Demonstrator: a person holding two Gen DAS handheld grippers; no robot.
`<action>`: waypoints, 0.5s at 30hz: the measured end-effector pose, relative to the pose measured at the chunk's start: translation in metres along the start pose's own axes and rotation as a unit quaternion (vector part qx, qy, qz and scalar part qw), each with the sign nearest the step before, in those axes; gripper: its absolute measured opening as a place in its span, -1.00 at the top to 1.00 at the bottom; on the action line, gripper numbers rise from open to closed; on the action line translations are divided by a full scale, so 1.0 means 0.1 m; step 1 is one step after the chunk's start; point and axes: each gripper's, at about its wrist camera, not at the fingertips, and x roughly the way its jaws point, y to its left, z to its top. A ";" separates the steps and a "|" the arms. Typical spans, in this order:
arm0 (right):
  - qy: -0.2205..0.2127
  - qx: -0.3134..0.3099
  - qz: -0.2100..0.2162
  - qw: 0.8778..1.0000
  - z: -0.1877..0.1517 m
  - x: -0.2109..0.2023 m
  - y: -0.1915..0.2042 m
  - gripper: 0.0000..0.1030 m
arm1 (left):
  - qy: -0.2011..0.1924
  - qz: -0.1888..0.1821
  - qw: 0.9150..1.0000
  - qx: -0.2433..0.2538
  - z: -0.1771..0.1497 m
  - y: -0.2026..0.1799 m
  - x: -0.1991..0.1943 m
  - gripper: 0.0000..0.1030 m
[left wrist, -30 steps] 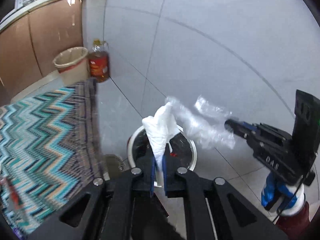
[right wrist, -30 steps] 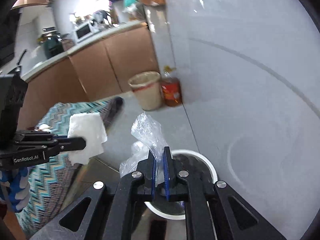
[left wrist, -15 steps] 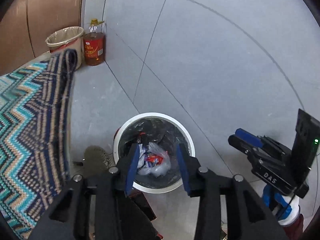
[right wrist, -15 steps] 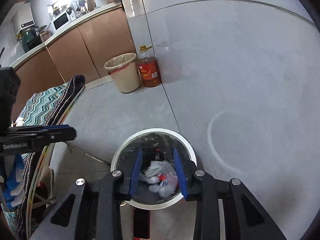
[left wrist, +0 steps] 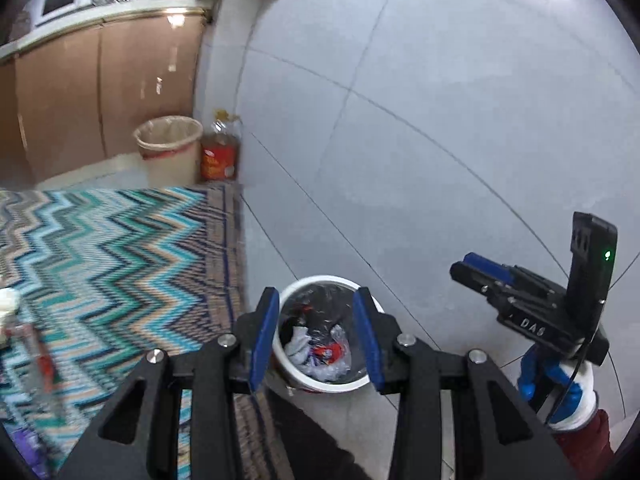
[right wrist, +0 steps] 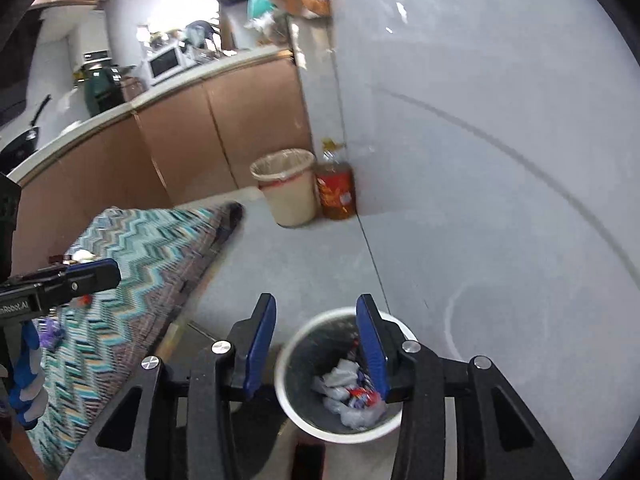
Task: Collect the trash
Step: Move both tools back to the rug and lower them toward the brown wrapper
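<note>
A white-rimmed trash bin (left wrist: 362, 385) with a black liner stands on the floor below both grippers; it also shows in the right wrist view (right wrist: 288, 396). Inside lie a white tissue (left wrist: 298, 340), crumpled clear plastic (right wrist: 356, 414) and red wrappers. My left gripper (left wrist: 316, 332) is open and empty above the bin. My right gripper (right wrist: 316, 344) is open and empty above it too; it shows in the left wrist view (left wrist: 476, 268) at the right. The left gripper shows in the right wrist view (right wrist: 96, 274) at the left.
A zigzag-patterned cloth covers a table (left wrist: 100, 264) to the left, with small items on it (left wrist: 8, 308). A beige bin (left wrist: 170, 152) and an oil bottle (left wrist: 220, 152) stand by the brown cabinets (left wrist: 80, 92). A tiled wall (left wrist: 440, 120) is at the right.
A second ago the left gripper held a white tissue and the right held clear plastic. Both opened and the pieces dropped into the bin. Both grippers have since tilted up, still open.
</note>
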 end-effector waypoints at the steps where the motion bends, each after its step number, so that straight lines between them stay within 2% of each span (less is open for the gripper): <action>1: -0.006 -0.006 0.003 1.000 0.03 -0.03 0.08 0.22 | -0.007 0.003 1.000 -0.002 0.00 0.06 -0.12 0.28; 8: -0.052 -0.056 0.038 0.996 0.29 -0.34 0.71 0.20 | -0.057 0.058 0.996 -0.026 -0.01 0.49 -0.84 0.28; 15: -0.081 -0.097 0.071 0.989 0.43 -0.54 1.26 0.18 | -0.099 0.112 0.987 -0.059 -0.26 1.06 -1.59 0.28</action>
